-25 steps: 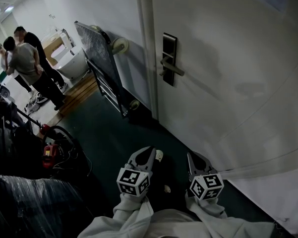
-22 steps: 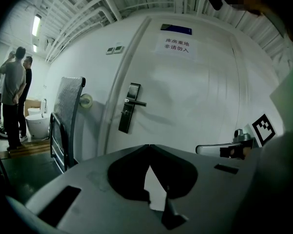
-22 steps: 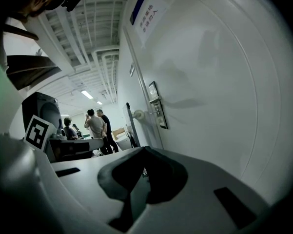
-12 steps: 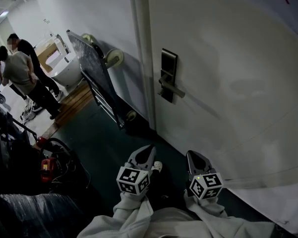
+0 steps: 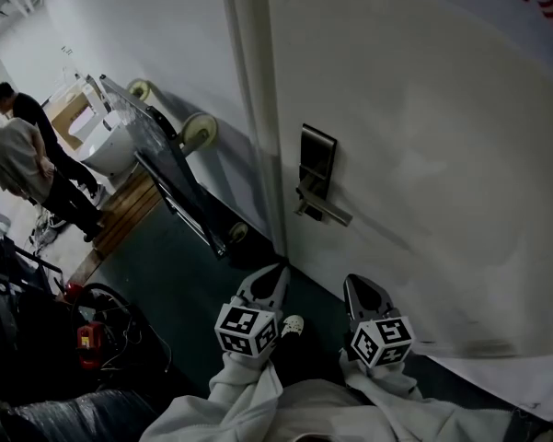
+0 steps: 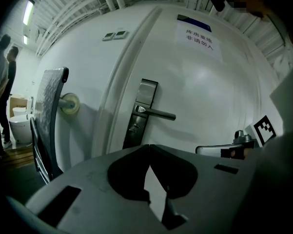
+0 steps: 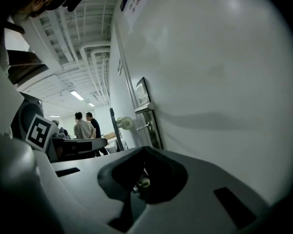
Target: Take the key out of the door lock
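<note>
Both claws ride low and empty: left claw point(image 5: 273, 274) pinched together, right claw point(image 5: 359, 285) pinched together too. Ahead and above them, well apart, sits the lock plate point(image 5: 316, 168) on the door point(image 5: 423, 109). The key point(image 6: 133, 127) looks to be the small stub under the handle point(image 6: 156, 113), up and a touch left of the left claw's tips, probably poking straight out. The left claw faces it squarely; the right sees it edge-on.

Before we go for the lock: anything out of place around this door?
Only the platform trolley: it stands tipped on edge against the wall left of the door, wheels facing out. The lock plate and handle look straight and undamaged.
</note>
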`<state>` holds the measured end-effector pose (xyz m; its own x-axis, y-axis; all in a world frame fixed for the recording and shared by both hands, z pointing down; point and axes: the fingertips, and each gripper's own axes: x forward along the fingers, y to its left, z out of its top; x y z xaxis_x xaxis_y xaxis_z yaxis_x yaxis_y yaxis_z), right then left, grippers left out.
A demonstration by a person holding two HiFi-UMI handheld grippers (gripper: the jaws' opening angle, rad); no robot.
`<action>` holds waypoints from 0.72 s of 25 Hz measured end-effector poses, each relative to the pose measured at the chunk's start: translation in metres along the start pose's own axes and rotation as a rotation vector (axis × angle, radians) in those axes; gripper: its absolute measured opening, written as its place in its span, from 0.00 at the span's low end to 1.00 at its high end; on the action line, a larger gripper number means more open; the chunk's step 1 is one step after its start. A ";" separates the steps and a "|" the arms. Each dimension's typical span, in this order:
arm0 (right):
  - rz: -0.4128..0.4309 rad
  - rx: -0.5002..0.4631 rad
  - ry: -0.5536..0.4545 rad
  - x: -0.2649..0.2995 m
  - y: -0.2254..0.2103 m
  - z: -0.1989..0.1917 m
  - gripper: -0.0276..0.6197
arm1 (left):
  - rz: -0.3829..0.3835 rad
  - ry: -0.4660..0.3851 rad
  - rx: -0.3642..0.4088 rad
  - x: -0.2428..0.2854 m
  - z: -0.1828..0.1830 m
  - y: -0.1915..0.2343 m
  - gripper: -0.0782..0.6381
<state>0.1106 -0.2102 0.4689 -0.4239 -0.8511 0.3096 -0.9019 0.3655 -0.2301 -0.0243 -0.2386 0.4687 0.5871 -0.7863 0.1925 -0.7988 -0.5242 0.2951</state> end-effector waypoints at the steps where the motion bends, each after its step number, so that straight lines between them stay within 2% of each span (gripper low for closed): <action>1: -0.007 0.001 -0.002 0.007 -0.002 0.002 0.12 | -0.008 0.002 0.002 0.006 0.002 0.005 0.13; 9: -0.068 0.011 -0.012 0.045 -0.014 0.014 0.12 | -0.068 0.014 -0.007 0.046 0.015 0.036 0.13; 18: -0.164 0.031 -0.019 0.062 -0.029 0.015 0.12 | -0.146 0.043 -0.046 0.077 0.014 0.052 0.13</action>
<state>0.1116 -0.2788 0.4806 -0.2691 -0.9056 0.3277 -0.9558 0.2094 -0.2062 -0.0222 -0.3315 0.4854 0.7020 -0.6879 0.1841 -0.6986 -0.6152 0.3653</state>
